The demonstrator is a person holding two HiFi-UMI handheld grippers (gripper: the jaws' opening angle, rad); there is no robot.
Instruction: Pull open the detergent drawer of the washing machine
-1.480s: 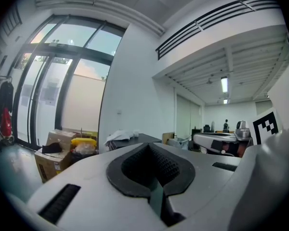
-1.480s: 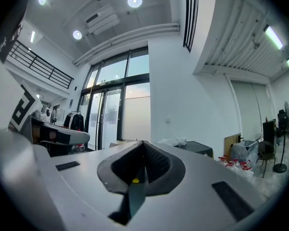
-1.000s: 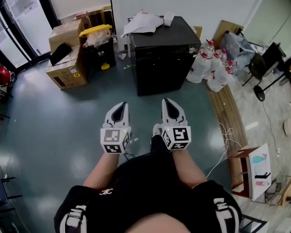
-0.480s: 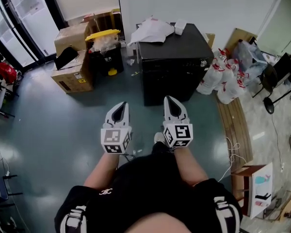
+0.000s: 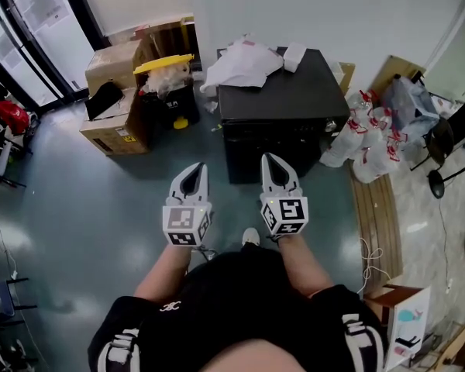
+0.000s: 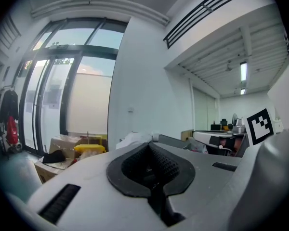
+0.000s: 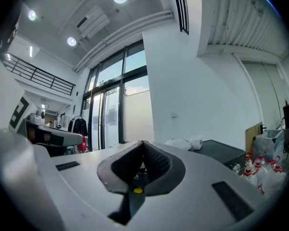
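Observation:
The washing machine is a black box against the white back wall, seen from above in the head view; its detergent drawer cannot be made out. It also shows in the right gripper view as a dark block. My left gripper and right gripper are held side by side in front of the person's body, pointing level at the machine and short of its front. Both have their jaws shut with nothing between them. In the left gripper view the left gripper has its tips together, and the right gripper does too in its own view.
A white cloth and a small white box lie on the machine's top. Left of it stand a black bin with a yellow lid and cardboard boxes. Several water bottles crowd its right side. Glass doors are at far left.
The washing machine and the clutter round it have slid down and closer in the head view as the person walks towards them. Both grippers keep their pose, shut.

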